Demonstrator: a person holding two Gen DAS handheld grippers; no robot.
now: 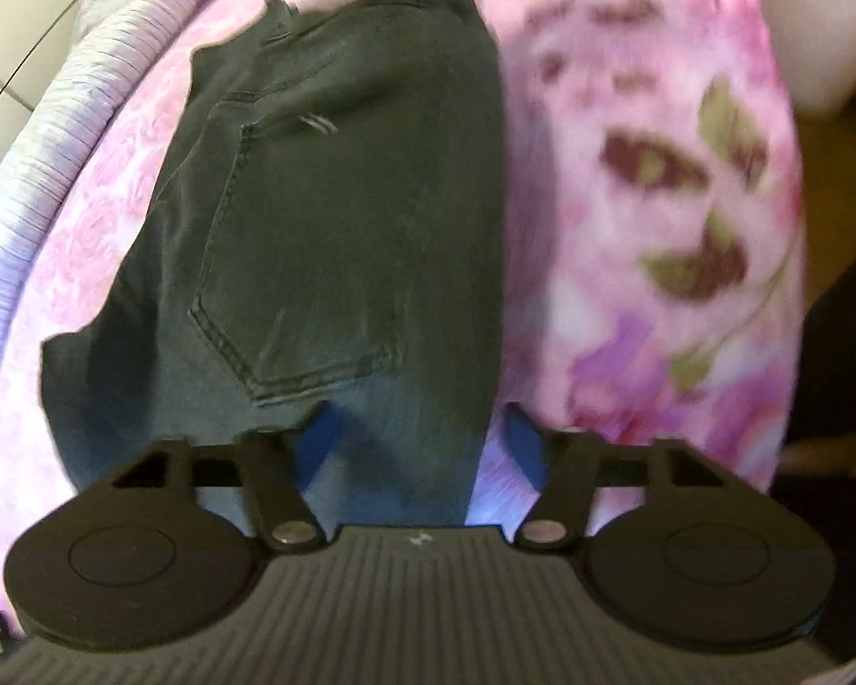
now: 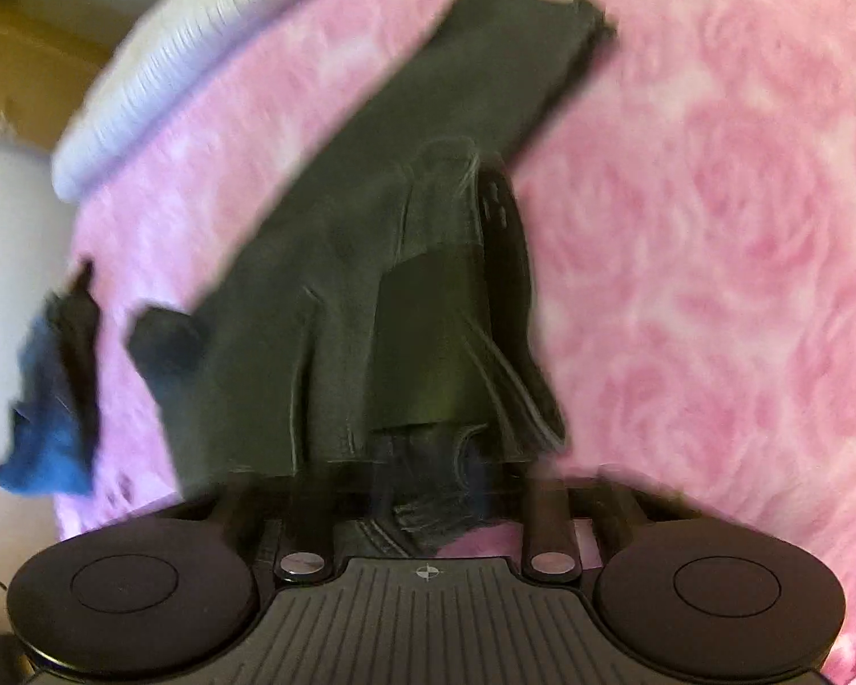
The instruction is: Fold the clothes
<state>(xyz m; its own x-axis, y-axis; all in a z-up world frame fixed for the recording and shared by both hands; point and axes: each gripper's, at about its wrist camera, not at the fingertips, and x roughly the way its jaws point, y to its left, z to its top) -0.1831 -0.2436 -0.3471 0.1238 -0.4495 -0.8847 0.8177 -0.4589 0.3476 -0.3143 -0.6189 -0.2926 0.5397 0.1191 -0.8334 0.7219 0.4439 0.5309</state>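
Pink rose-print bed (image 1: 628, 228), spread wide under dark grey jeans (image 1: 342, 200) laid along its middle, one leg over the other, back pocket (image 1: 302, 262) facing up, leg ends stretched to the far side in the right wrist view. Left tool (image 1: 416, 434) released, blue pads spread wide just over the near end of the jeans, straddling the right edge, gripping nothing. Right tool (image 2: 462, 240) apparently clenched on a bunched handful of the jeans, pleats fanning out from the grip, most of the fingers buried in cloth. Both views smeared by motion. Risks from here, as a judgement: a crooked fold from a one-sided pull, with only one tool holding and the other end loose; slippage of the upper leg off the lower under a quick drag across the fuzzy bed cover; creases pressed in by that thick bunch at the grip; a catch of blanket pile along with denim at any low pinch by the open tool. Blurred blue-and-black shape at the left edge of the right wrist view: not identifiable.
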